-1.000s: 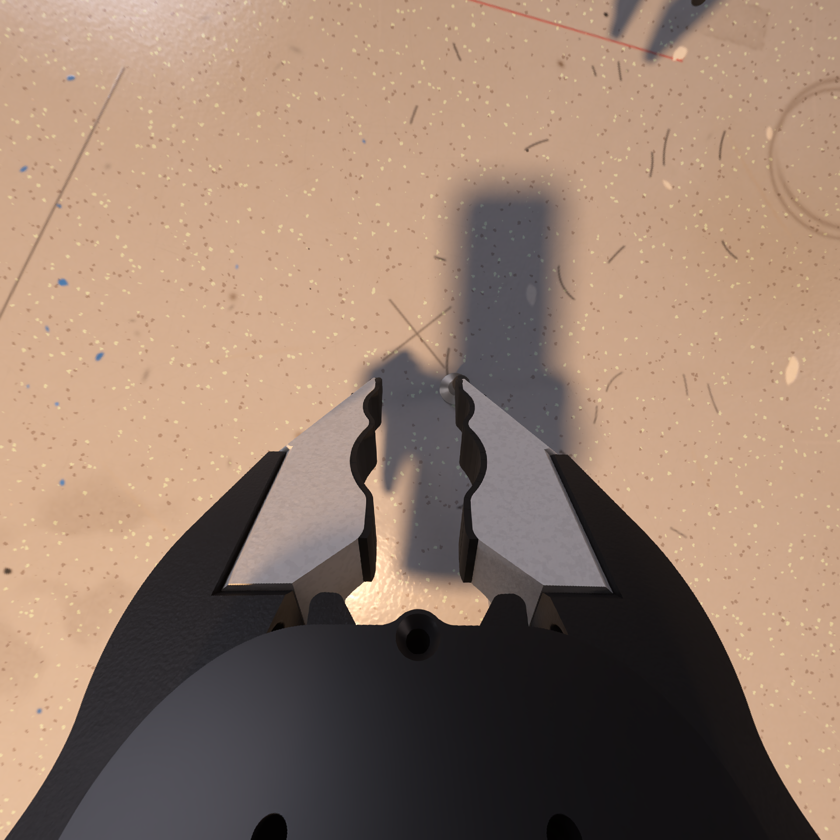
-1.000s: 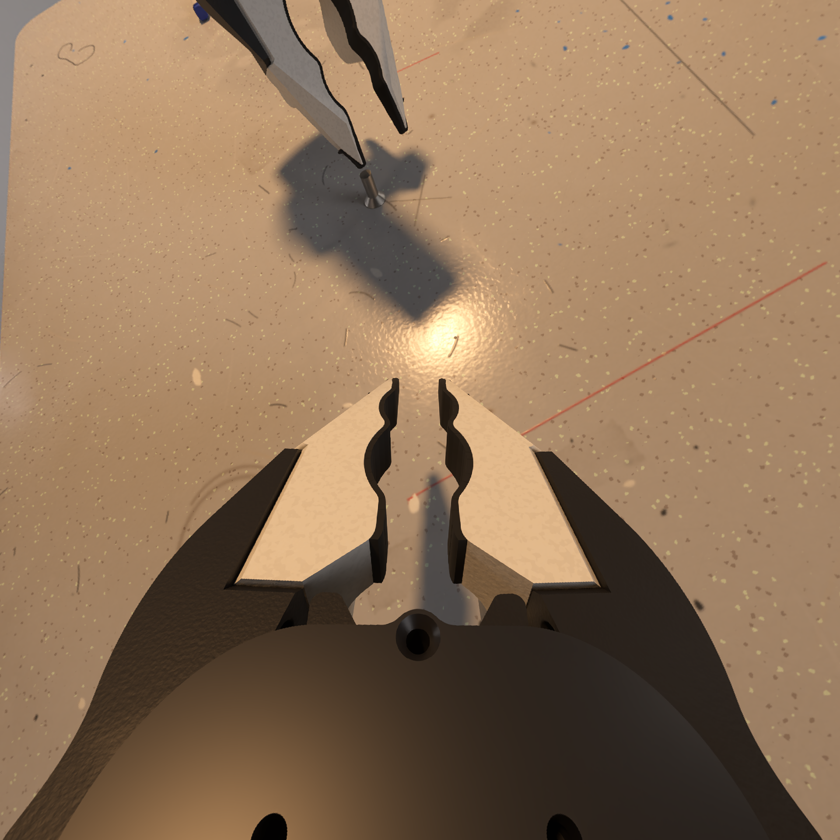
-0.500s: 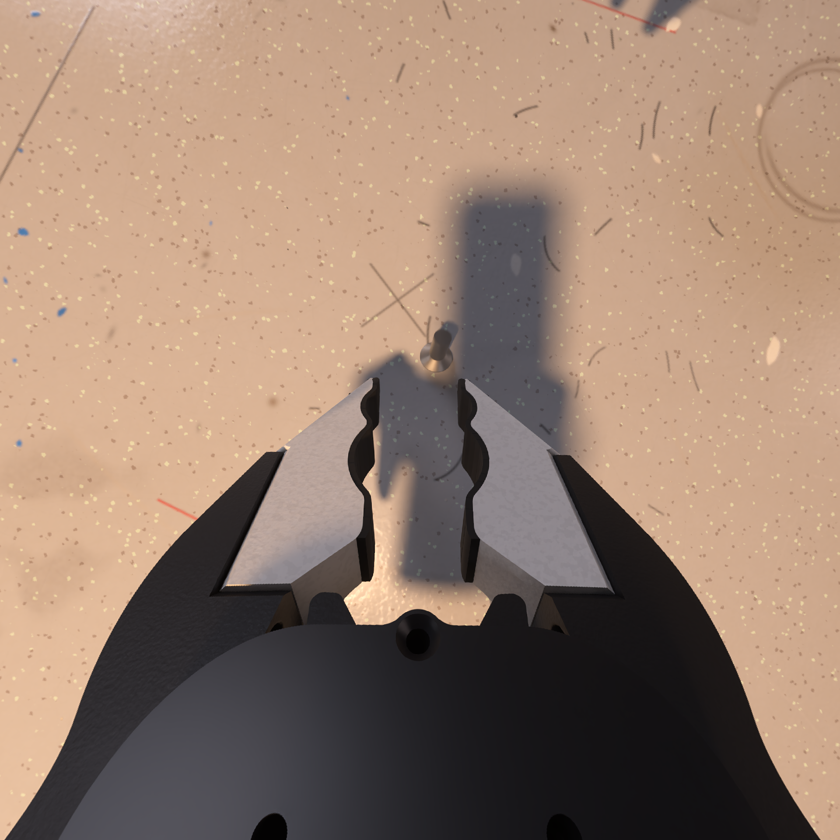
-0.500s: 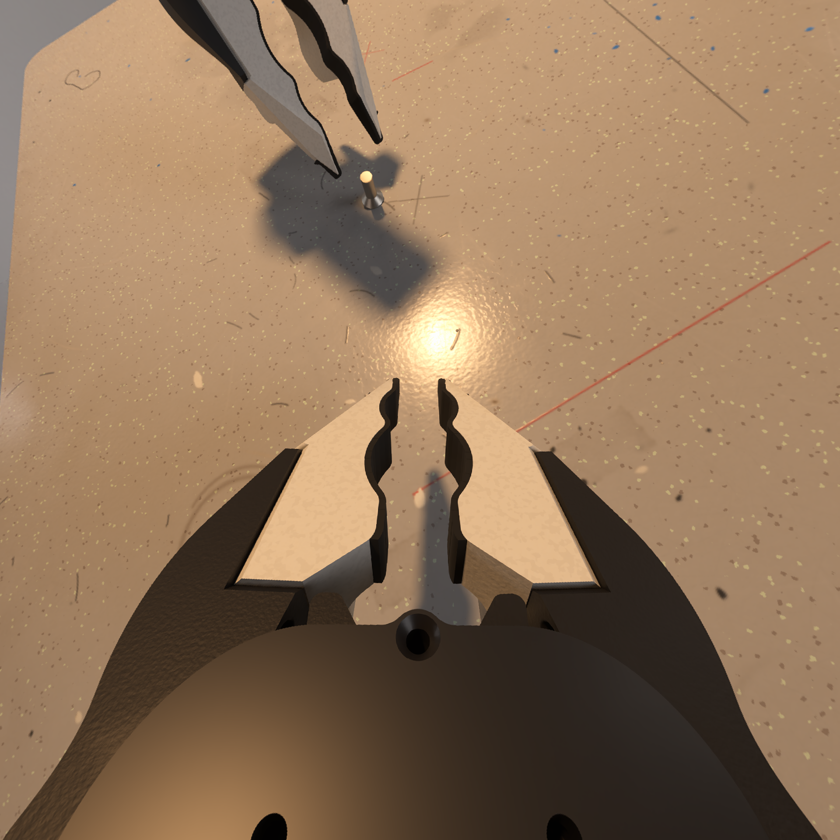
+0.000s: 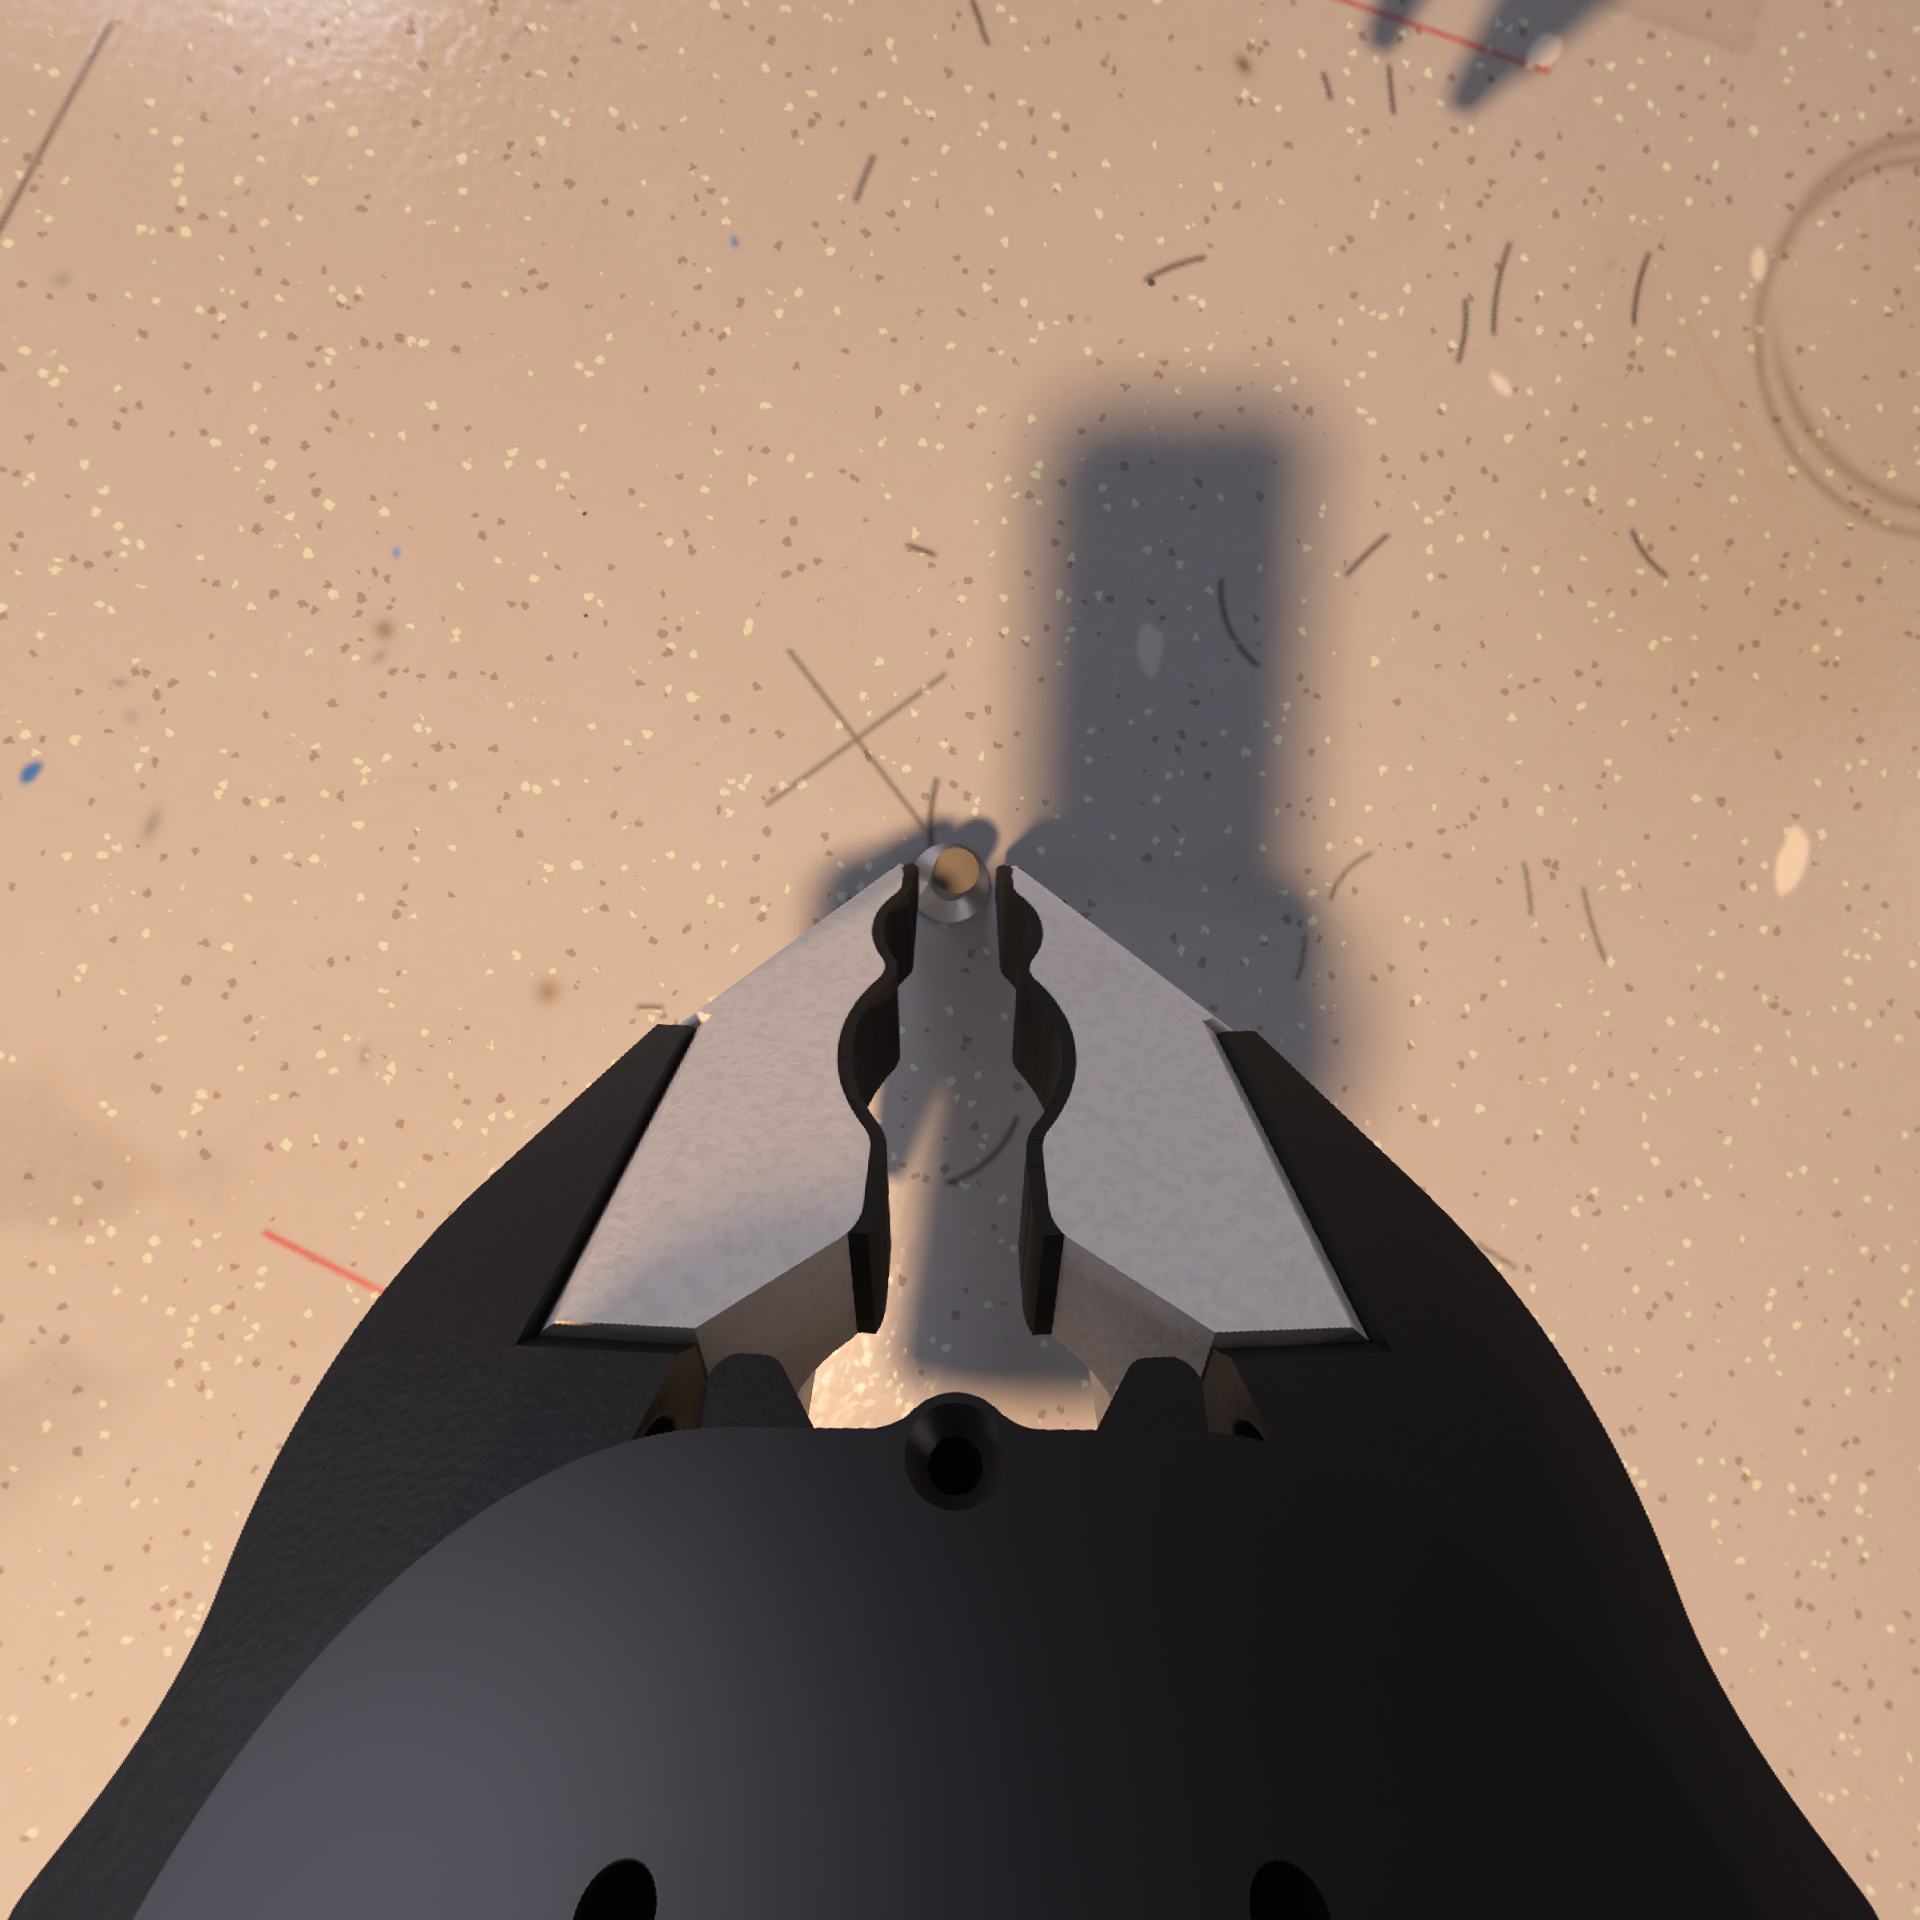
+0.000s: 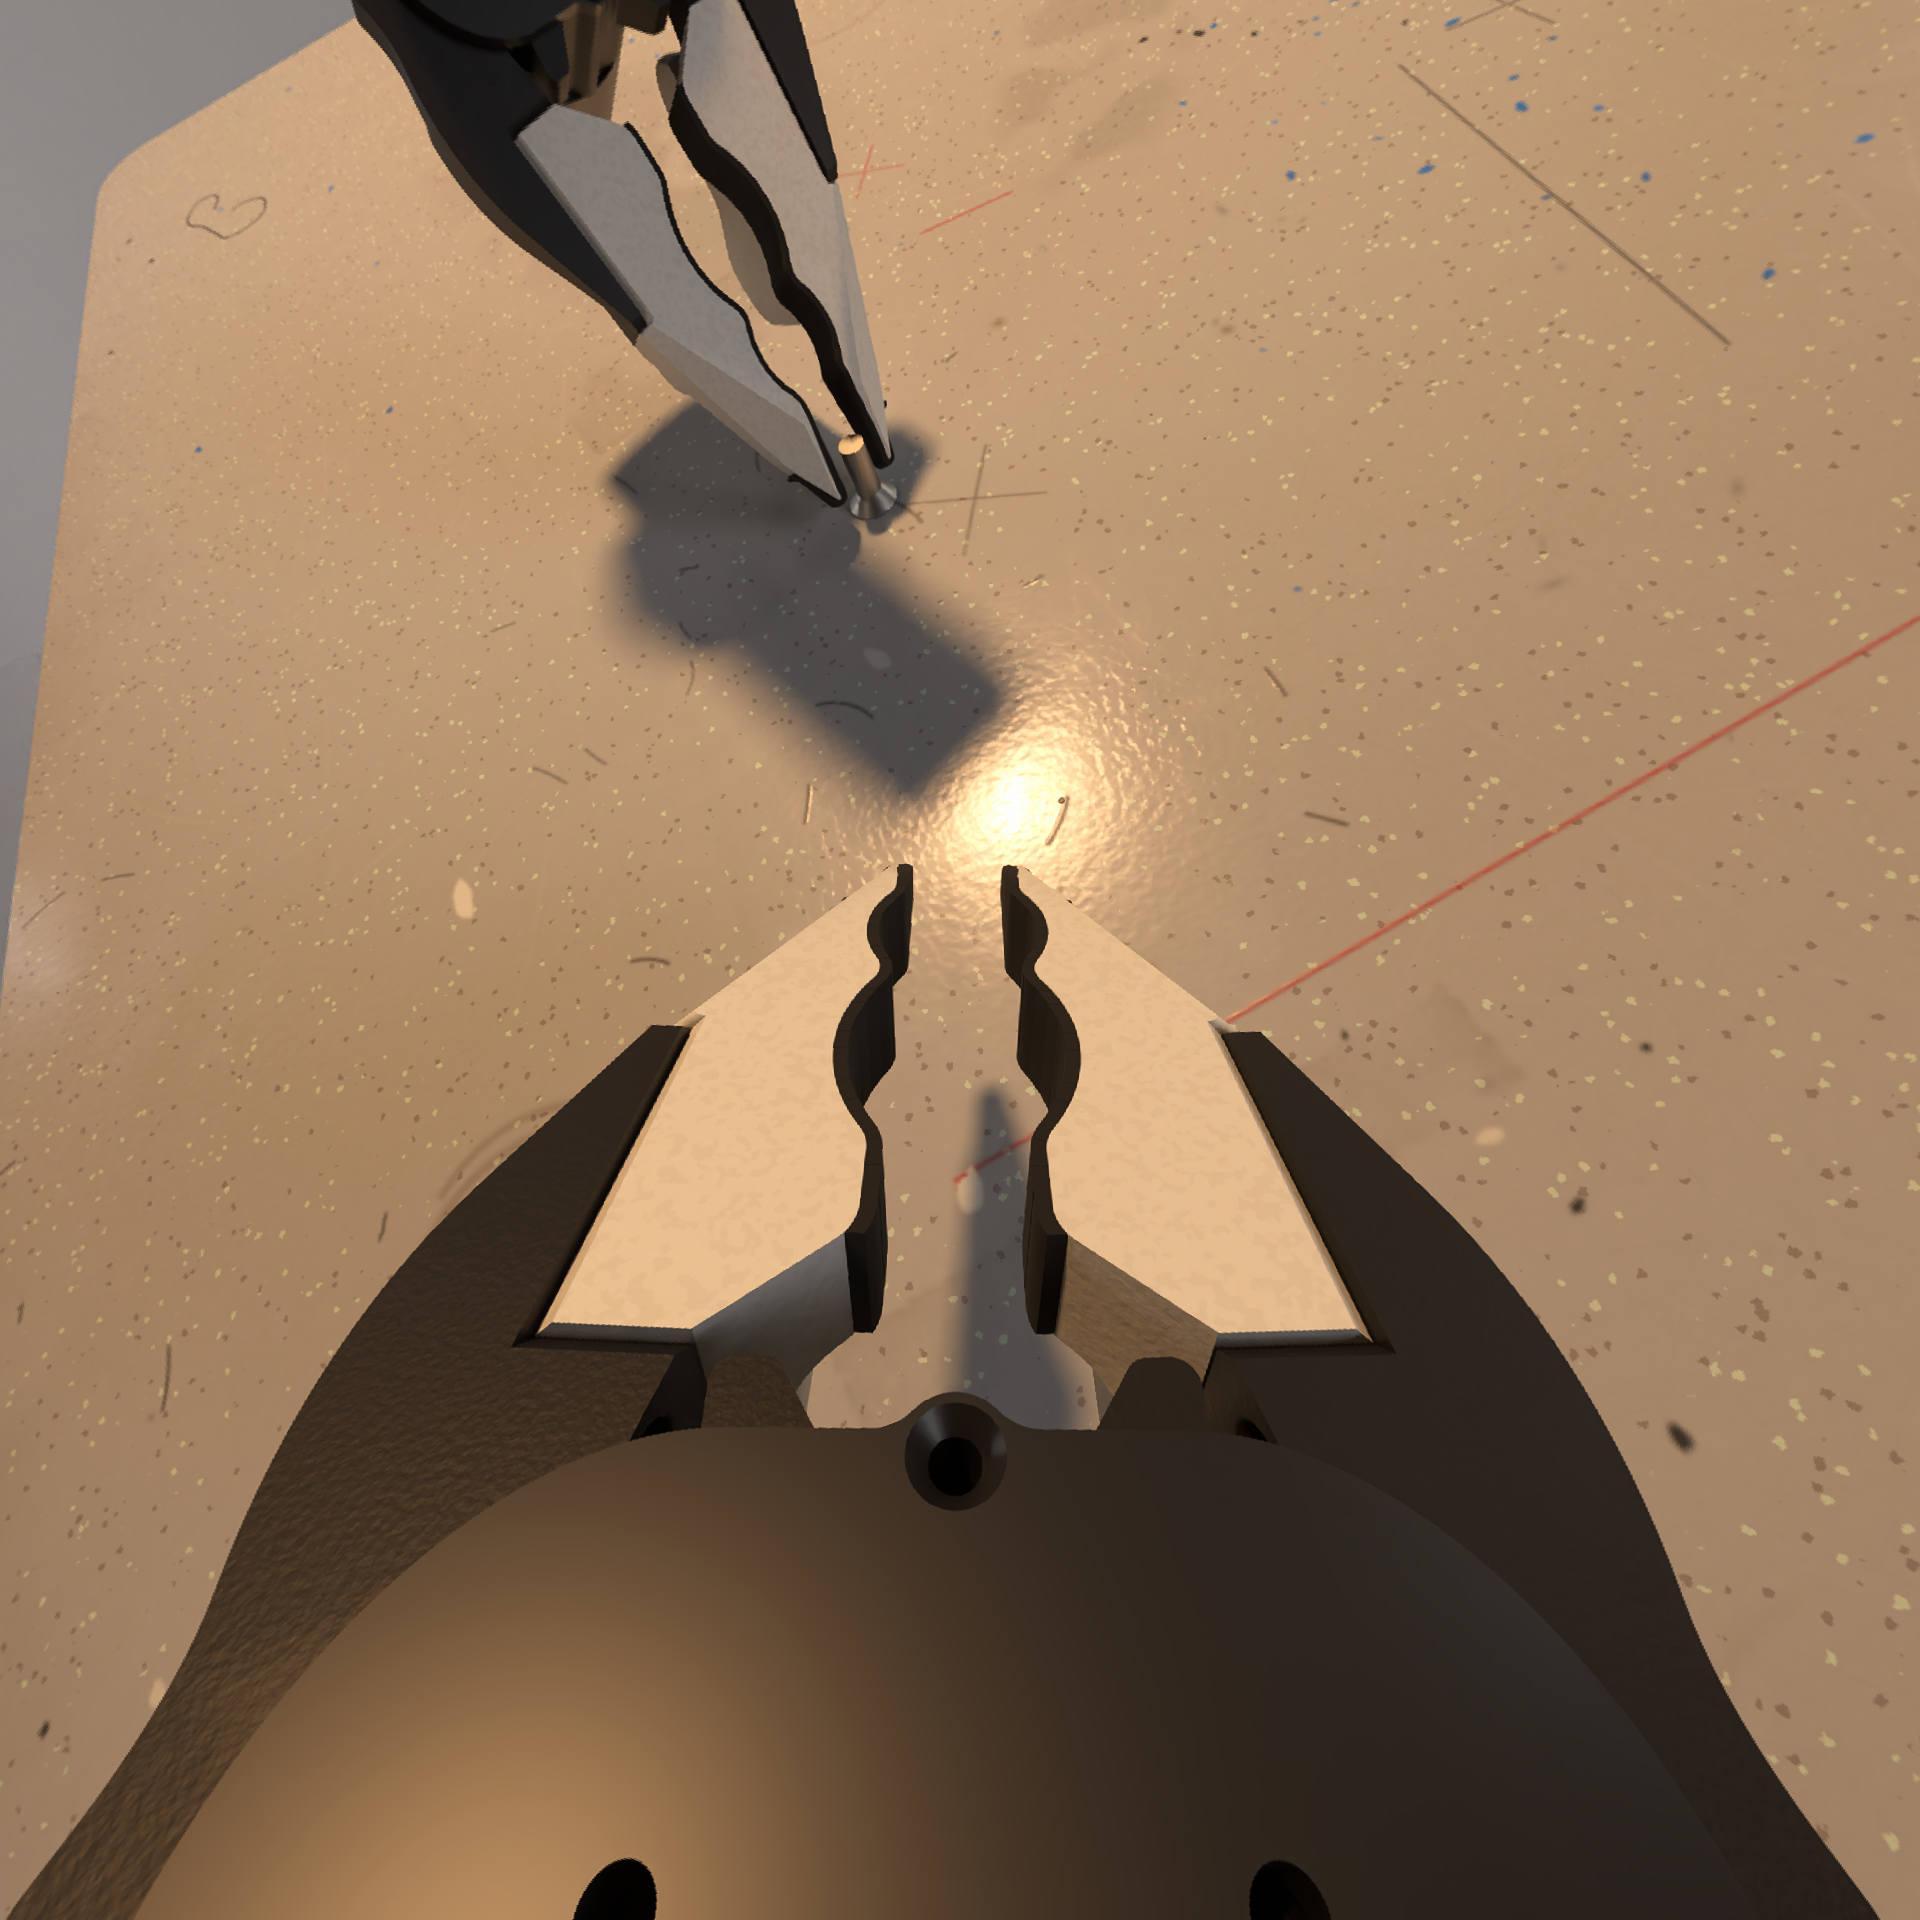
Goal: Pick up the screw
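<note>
The screw is small and silvery, and it stands head down on the tan speckled table with its shaft pointing up. My left gripper has its two fingertips on either side of the shaft, closed in on it at table level. In the right wrist view the left gripper comes down from the top, and the screw's head shows just below its tips. My right gripper is empty, its jaws a narrow gap apart, well short of the screw.
The table's left edge and a cut corner show in the right wrist view. A thin red line and pencil-like marks cross the surface. A faint ring mark lies at the right.
My left gripper moved forward and down until the screw sat between its tips, and its jaws narrowed onto the shaft. My right gripper barely moved.
</note>
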Robot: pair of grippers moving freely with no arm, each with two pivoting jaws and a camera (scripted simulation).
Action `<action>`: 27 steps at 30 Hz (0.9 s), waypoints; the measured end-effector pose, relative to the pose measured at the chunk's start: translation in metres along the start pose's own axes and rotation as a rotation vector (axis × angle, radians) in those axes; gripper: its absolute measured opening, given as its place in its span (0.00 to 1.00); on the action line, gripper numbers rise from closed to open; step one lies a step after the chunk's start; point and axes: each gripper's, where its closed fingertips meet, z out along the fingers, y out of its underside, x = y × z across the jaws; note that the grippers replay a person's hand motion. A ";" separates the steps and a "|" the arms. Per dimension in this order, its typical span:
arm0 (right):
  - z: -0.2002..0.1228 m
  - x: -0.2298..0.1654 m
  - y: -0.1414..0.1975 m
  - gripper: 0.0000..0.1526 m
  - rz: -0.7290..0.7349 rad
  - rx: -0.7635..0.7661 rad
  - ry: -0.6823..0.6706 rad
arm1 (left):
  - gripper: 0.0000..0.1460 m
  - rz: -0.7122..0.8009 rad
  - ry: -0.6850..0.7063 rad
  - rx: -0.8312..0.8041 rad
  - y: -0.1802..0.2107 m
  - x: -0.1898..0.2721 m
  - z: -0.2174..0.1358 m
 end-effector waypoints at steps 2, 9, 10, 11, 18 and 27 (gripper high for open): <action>0.000 0.000 0.000 0.11 0.003 0.004 -0.001 | 0.05 -0.006 -0.003 0.010 -0.001 0.000 0.001; -0.002 -0.002 -0.013 0.10 0.013 0.058 -0.010 | 0.05 0.016 -0.022 0.071 -0.012 -0.002 -0.003; -0.002 -0.002 -0.018 0.11 0.017 0.074 -0.010 | 0.05 0.021 -0.024 0.091 -0.016 -0.002 -0.005; -0.003 -0.001 -0.022 0.11 0.024 0.091 -0.010 | 0.05 0.034 -0.029 0.113 -0.021 -0.002 -0.008; -0.011 0.004 -0.061 0.11 0.105 0.267 -0.019 | 0.05 0.144 -0.047 0.262 -0.068 0.005 -0.021; -0.012 0.009 -0.082 0.11 0.197 0.390 -0.036 | 0.05 0.260 -0.028 0.381 -0.118 0.022 -0.022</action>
